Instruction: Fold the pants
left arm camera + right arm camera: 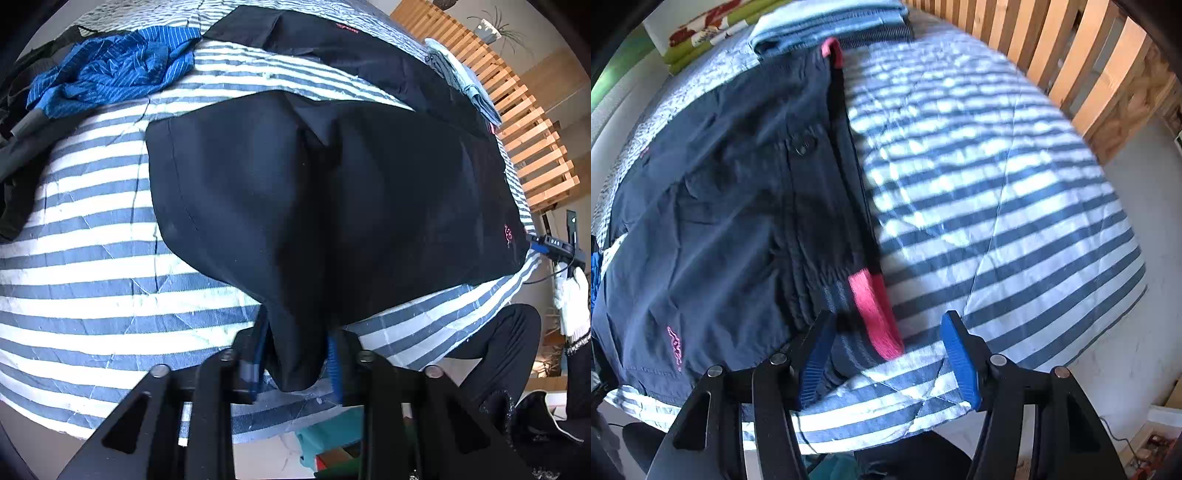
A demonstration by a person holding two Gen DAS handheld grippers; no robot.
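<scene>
Fold under way: left hand-held gripper (pixel 295 354) pinches the dark pants (pixel 332 192).
Right hand-held gripper (pixel 886 354), spread, straddles the pink waistband (pixel 875 314); closing there looks next.

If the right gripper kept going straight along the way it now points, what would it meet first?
Most likely the pink-trimmed waistband of the dark pants, which lies between the open fingers of the right gripper. The striped bed cover lies right under it. Depth is hard to judge in this view.
</scene>
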